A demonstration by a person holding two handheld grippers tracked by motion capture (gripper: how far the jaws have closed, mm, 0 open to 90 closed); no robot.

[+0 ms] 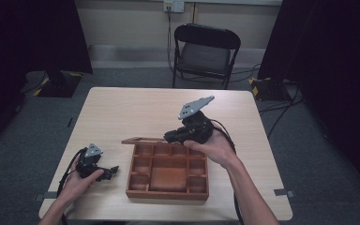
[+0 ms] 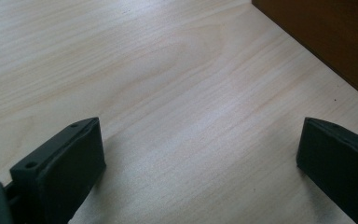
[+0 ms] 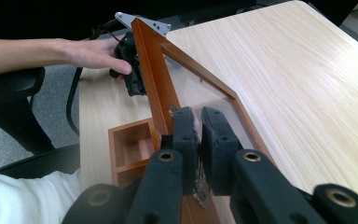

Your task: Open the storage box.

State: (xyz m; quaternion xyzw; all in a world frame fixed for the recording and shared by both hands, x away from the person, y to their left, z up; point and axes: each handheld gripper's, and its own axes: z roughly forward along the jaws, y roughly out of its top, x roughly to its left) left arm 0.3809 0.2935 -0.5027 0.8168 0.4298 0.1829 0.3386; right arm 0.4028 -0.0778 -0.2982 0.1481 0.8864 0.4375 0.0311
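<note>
A brown wooden box (image 1: 167, 193) with several compartments stands on the table's near half. Its lid (image 1: 140, 139), a wooden frame around a clear pane, is raised at the box's far edge. My right gripper (image 1: 168, 137) is shut on that lid; in the right gripper view the jaws (image 3: 198, 114) pinch the lid (image 3: 154, 70) near its frame, above a box compartment (image 3: 130, 144). My left gripper (image 1: 114, 171) rests low on the table left of the box, open. In the left gripper view its jaws (image 2: 200, 158) stand wide apart over bare wood, with the box wall (image 2: 326, 37) at top right.
The light wooden table (image 1: 136, 108) has free room across its far half. A black folding chair (image 1: 206, 51) stands beyond the far edge, with cables on the floor around it. Dark curtains hang at both sides.
</note>
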